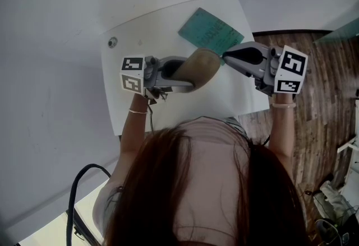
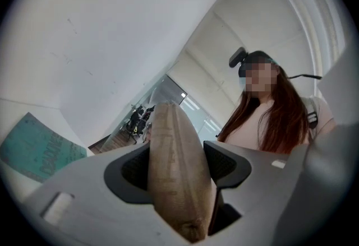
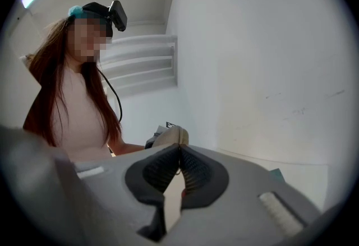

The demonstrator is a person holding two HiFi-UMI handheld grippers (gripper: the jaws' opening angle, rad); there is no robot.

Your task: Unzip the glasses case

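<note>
The glasses case (image 1: 200, 65) is held clear above the white table (image 1: 134, 32), just in front of the green booklet (image 1: 211, 30) that lies on it. In the head view its long axis is seen to run from lower left to upper right, one end buried in the left gripper (image 1: 185, 75) and the other end pointed at the right gripper (image 1: 225, 56). In the left gripper view the case (image 2: 175, 161) is shown edge-on, its seam turned to the camera, and it is clamped across its width by the jaws of the left gripper (image 2: 177, 155), which are kept moderately apart by it.

The jaws of the right gripper (image 3: 179, 167) are closed nearly pad to pad on a small thin piece at the case's near end (seemingly the zip pull (image 3: 178, 172)). Both forearms are raised from the body, and the two grippers are turned inward, tip towards tip, with their marker cubes outermost.
</note>
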